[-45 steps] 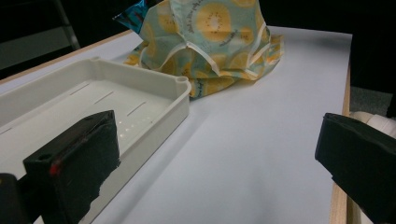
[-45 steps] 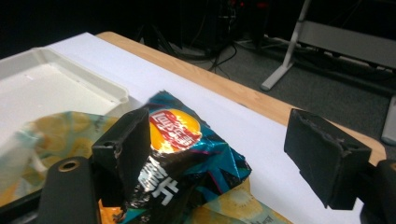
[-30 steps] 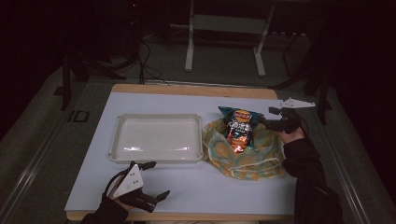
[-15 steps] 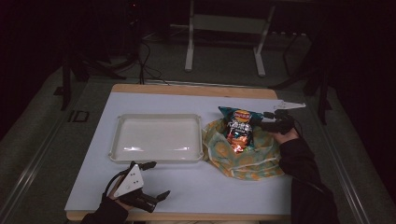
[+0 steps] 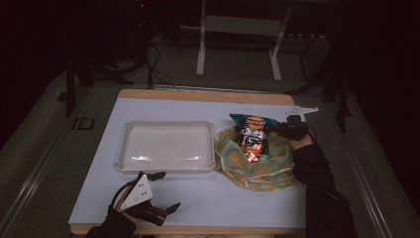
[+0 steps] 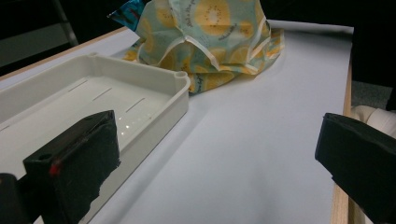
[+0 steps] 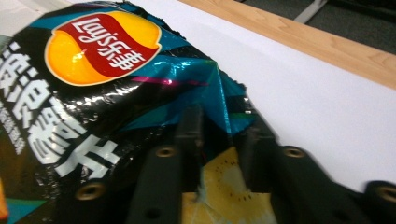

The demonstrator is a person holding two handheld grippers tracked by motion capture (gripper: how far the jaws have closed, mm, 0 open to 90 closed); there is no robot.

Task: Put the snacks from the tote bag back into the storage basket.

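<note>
High view, nearest edge first: left tool sits low at the front of the counter, jaws spread wide w/ nothing between them, just short of the white tray. Left tool's own view confirms: both black jaws far apart, bare counter between, tray rim at left.

Mid counter: tray is empty. Beside it, on its right, a yellow-patterned cloth bag lies slumped, w/ a chip bag resting on top of it, toward the far side.

Far right: right tool is at the chip bag's far corner. In its own view the jaws look pressed onto the crinkled foil corner, a thin pinch near the seam; patterned cloth shows just under the jaws.

Risks, judged from this:
- Grip is on the corner only, so foil may slide out if lifted fast.
- Cloth is so close under the jaws it could snag & drag along.
- Hard squeeze may crush chips or pop the seam.
- Left tool is well apart, no support if the bag swings.
</note>
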